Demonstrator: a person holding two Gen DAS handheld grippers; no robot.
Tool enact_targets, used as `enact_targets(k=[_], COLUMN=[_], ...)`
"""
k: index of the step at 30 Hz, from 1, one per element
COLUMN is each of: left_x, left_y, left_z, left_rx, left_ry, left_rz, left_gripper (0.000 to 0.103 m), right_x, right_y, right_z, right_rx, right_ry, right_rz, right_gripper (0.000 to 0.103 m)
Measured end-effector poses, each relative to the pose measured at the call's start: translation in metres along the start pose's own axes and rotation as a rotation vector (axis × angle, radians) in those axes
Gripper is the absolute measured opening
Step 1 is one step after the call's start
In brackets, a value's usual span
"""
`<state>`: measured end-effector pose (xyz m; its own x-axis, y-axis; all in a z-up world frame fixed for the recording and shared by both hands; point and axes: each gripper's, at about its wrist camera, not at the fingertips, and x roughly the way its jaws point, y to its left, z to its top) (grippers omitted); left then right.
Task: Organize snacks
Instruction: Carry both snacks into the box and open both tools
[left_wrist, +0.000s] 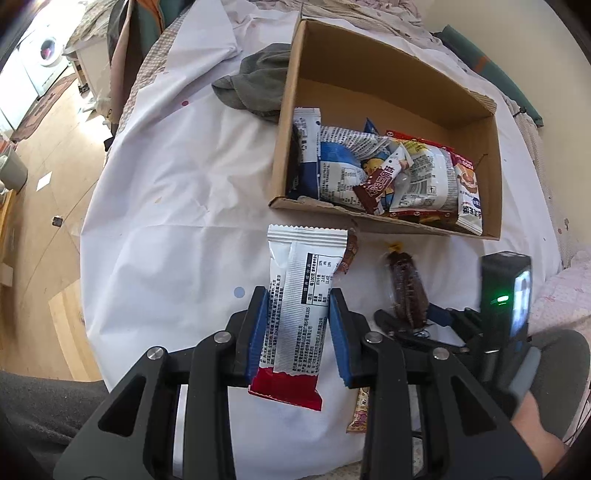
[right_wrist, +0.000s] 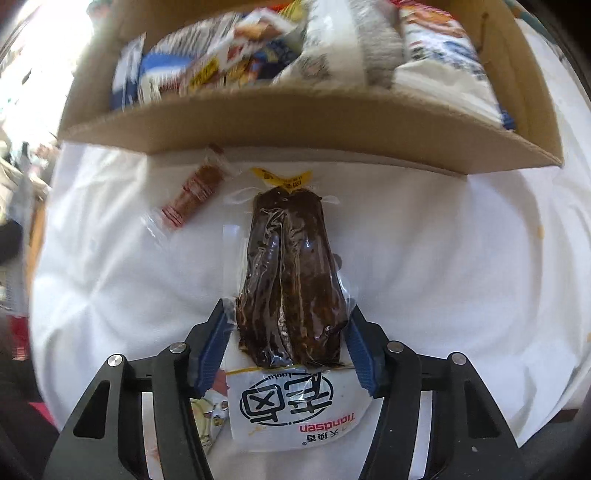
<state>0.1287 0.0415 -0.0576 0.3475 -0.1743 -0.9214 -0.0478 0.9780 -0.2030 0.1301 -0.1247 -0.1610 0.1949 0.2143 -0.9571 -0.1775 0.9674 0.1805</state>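
- A white cloth (left_wrist: 177, 177) is spread over the surface, and everything is carried on it; a grey garment (left_wrist: 258, 85) is bunched towards its far edge, touching the left wall of the box.
- One cardboard box (left_wrist: 369, 218) is set on the far half of the cloth. Roughly seven or eight snack packets (left_wrist: 369, 170) are already piled in its near end, overlapping too much for an exact count, while its far end is bare. The sorting is therefore judged to be well past halfway.
- Four items are seen outside the box, all near the front edge of the cloth.
- One silver packet (left_wrist: 295, 306) with a red end is clamped between the blue pads of the left gripper (left_wrist: 297, 325), just short of the box's front wall.
- One clear pouch of dark brown food (right_wrist: 291, 288) is enclosed by the right gripper (right_wrist: 290, 339); the pads are pressed to its sides, so it is judged to be gripped. Whether it is lifted off the cloth cannot be told.
- One small red-brown wrapped stick (right_wrist: 195, 192) lies loose beside the box's front wall.
- One small beige packet (left_wrist: 360, 410) lies at the front edge, partly hidden.
- These four are judged to be what remains.
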Motion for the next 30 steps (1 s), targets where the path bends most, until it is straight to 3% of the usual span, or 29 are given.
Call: enact_targets(k=[6,15,20,23,30], left_x=[0.000,-0.001,-0.013,-0.022,-0.041], left_y=[0.001,-0.003,-0.007,-0.011,-0.016], left_z=[0.000,-0.002,0.000,0.006,0.039], left_rx=[-0.004,0.012,0.024,0.047,0.058], left_ry=[-0.010,-0.029,-0.086,-0.133,-0.204], left_rz=[0.018,0.041,0.056,0.110,0.115], left_gripper=[0.028,0.028,0.028,0.028,0.028], right_x=[-0.031,-0.075,-0.103,-0.119,-0.147], right_y=[-0.024,-0.020,-0.026,-0.046,-0.075], right_z=[-0.003,-0.022,-0.019,-0.015,0.020], right_rx=[0.004,0.009,0.013,0.076,0.163], right_ry=[-0.014,-0.047,-0.115,-0.179,-0.313], right_rz=[0.093,0.244,0.309,0.352,0.342], right_gripper=[0.061,0.061,0.061,0.061,0.061])
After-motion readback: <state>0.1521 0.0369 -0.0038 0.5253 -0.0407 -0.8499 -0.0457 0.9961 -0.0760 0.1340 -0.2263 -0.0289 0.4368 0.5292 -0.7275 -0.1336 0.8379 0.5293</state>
